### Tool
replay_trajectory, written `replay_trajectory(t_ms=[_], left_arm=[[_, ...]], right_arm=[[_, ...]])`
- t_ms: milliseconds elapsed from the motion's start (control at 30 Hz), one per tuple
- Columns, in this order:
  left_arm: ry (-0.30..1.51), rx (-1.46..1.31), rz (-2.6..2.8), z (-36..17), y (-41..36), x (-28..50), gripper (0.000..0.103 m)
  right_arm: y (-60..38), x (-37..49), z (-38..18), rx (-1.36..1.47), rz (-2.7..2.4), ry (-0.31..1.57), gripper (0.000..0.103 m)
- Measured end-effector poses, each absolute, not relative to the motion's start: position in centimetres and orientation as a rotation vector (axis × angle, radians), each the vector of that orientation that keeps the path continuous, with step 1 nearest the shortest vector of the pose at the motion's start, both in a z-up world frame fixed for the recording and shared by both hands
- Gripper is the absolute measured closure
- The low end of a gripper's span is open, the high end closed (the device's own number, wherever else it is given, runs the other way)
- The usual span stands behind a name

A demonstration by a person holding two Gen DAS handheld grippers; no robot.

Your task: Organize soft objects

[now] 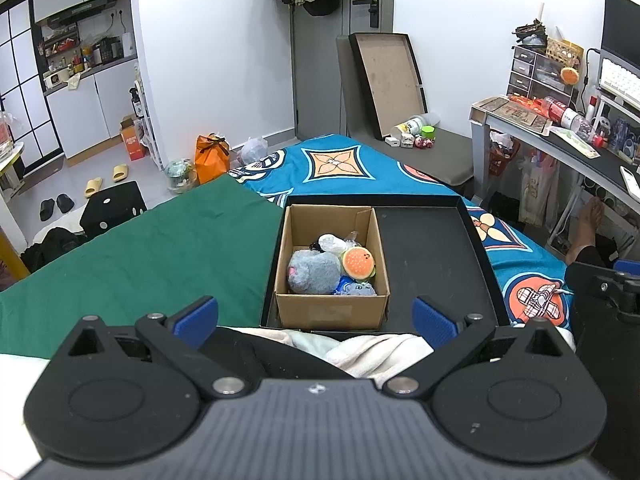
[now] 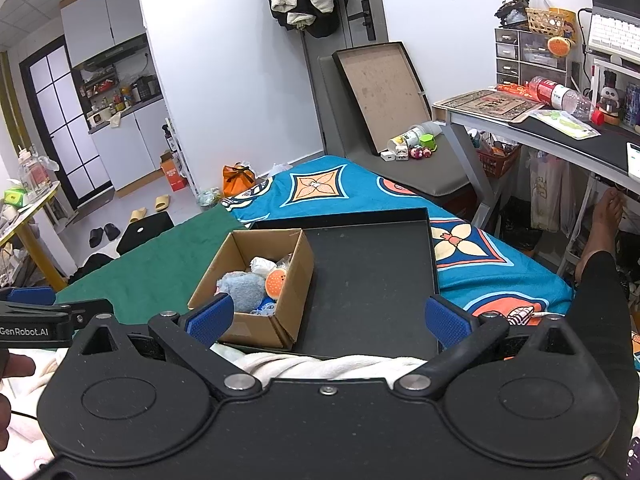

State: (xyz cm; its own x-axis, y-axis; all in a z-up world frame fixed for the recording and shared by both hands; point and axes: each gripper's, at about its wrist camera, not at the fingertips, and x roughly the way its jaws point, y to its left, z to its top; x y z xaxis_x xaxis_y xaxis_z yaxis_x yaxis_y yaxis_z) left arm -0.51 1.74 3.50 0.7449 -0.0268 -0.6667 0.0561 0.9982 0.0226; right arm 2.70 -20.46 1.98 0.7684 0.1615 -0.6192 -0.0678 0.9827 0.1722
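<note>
A cardboard box [image 1: 332, 312] stands in the left half of a black tray [image 1: 432, 256] on the bed. Inside lie a grey-blue plush [image 1: 312, 272], an orange burger plush [image 1: 358, 262], a white soft item [image 1: 332, 243] and a small blue toy [image 1: 358, 289]. The box [image 2: 256, 330] and tray [image 2: 372, 280] also show in the right wrist view. My left gripper [image 1: 316, 320] is open and empty, just short of the box. My right gripper [image 2: 328, 318] is open and empty over the tray's near edge.
A green cloth [image 1: 140, 256] covers the bed left of the tray, a blue patterned blanket [image 1: 340, 164] beyond. A white towel [image 1: 376, 354] lies under the grippers. A desk [image 1: 560, 136] and a person's leg [image 2: 600, 280] are at the right.
</note>
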Motion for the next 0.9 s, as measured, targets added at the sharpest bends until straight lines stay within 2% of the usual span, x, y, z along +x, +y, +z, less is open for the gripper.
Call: replay_trajectory(t_ms=[900], left_arm=[[0.732,0.054,-0.033,3.05,1.67,-0.26,0.001]], right_arm=[[-20.58,2.83,1.72,0.142,0.12,0.691,0.0]])
